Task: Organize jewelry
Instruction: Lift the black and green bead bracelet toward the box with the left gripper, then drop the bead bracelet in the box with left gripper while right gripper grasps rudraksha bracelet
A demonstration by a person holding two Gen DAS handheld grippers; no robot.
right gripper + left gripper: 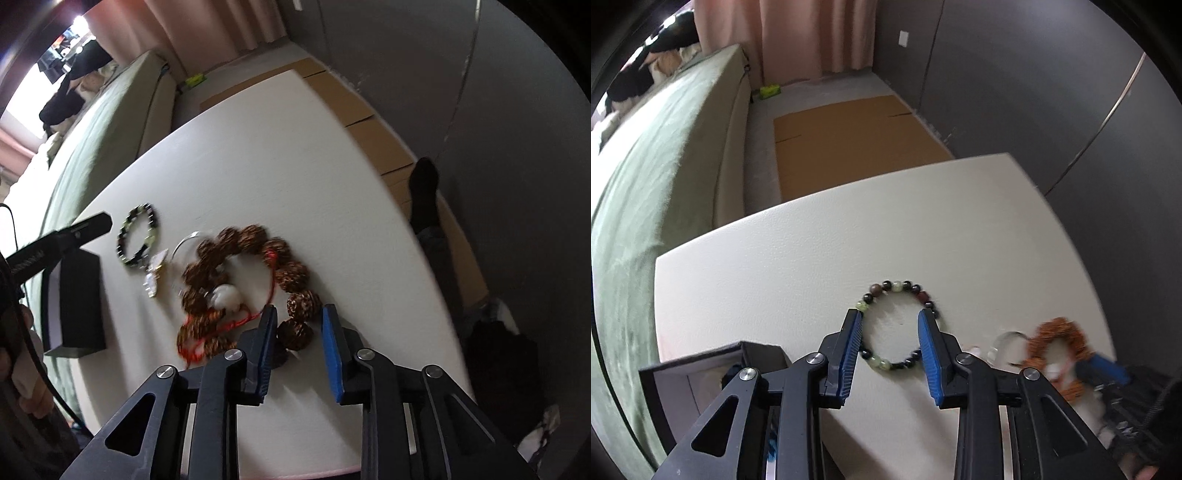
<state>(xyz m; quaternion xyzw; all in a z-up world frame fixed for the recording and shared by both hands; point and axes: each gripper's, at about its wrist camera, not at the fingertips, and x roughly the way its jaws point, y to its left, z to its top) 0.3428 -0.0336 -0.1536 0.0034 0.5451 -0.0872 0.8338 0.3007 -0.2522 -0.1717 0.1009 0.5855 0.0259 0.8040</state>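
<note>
A bracelet of dark and pale green beads [897, 286] lies flat on the white table [812, 258]. My left gripper [890, 317] hovers over it, open, one blue pad above each side of the ring, gripping nothing. A bracelet of large brown carved beads [255, 236] with a red cord [229, 325] and a white bead [225, 295] lies further right, blurred. My right gripper [300, 310] is open around one of its brown beads [295, 332], with a gap at the right pad. The brown bracelet [1060, 332] also shows at the right in the left wrist view.
A black open box [77, 302] stands at the table's left edge, also seen as the box [701, 369]. A thin silver ring [184, 243] and a white tag [153, 280] lie between the bracelets. A green bed [665, 184], floor cardboard [849, 140] and a socked foot [424, 192] surround the table.
</note>
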